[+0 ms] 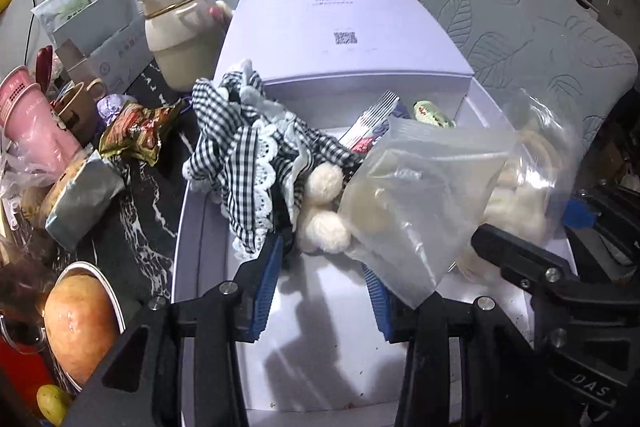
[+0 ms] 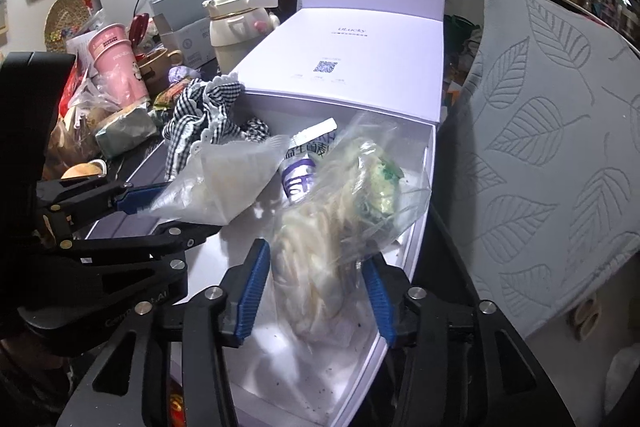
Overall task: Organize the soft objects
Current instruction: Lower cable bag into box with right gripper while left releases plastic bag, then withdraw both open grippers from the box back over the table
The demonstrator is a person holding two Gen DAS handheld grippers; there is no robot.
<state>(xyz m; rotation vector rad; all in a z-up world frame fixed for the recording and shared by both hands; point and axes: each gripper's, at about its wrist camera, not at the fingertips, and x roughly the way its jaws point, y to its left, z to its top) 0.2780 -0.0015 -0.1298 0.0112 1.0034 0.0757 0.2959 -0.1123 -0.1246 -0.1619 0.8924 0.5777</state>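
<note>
- Cluttered black marble tabletop (image 1: 132, 247) carries a long white box (image 1: 200, 227), its lid (image 1: 340, 27) slid back so the near end lies open.
- Inside the box: a black-and-white gingham cloth with lace trim (image 1: 248, 163) draped over the left wall, two white pom-poms (image 1: 324, 203), a frosted plastic bag (image 1: 420, 203) and a clear bag of pale soft stuff (image 2: 332, 227).
- Left gripper (image 1: 320, 283) – jaws apart, the frosted bag's lower corner against its right pad, the cloth's hem at the left pad; whether they pinch I cannot tell.
- Right gripper (image 2: 316, 287) – jaws parted, the clear bag lying loose between them.
- Further out: a cream bottle (image 1: 180, 31), pink cups (image 1: 32, 123), a leaf-patterned chair back (image 2: 560, 147).
</note>
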